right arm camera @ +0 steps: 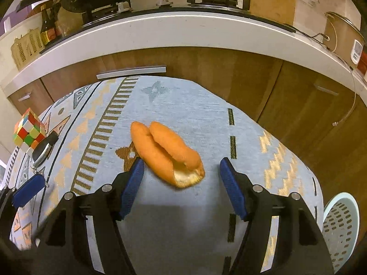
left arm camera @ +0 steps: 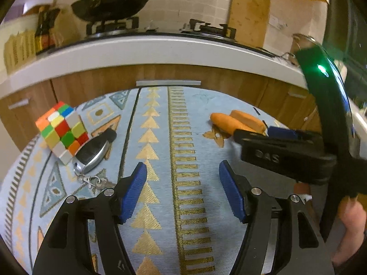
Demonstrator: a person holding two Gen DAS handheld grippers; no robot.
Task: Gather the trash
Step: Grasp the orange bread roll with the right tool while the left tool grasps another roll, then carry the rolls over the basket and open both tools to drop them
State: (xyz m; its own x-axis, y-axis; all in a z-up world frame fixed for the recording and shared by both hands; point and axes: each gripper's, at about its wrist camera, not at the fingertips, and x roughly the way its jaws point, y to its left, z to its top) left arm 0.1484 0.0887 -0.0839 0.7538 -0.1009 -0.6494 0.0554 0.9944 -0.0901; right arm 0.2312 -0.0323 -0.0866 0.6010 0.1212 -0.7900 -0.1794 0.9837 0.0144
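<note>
So we're lining up on the bread roll (right arm camera: 166, 152), a split bun with one end bitten off, lying on the patterned blue cloth over the worktop (right arm camera: 197, 105). Our right gripper (right arm camera: 181, 174) has its fingers spread wide with nothing in them, and the roll's bitten end sits just ahead, between the tips but not touched. The left gripper (left arm camera: 182, 178) is also wide and empty, over bare cloth. The puzzle cube (left arm camera: 62, 130) and key fob (left arm camera: 94, 153) off to the left look like keepers, not trash. Next we'd guess: ease the right fingers down around the roll, squeeze gently since it's soft, then carry it to the pale perforated basket (right arm camera: 341, 226) down at the right.
</note>
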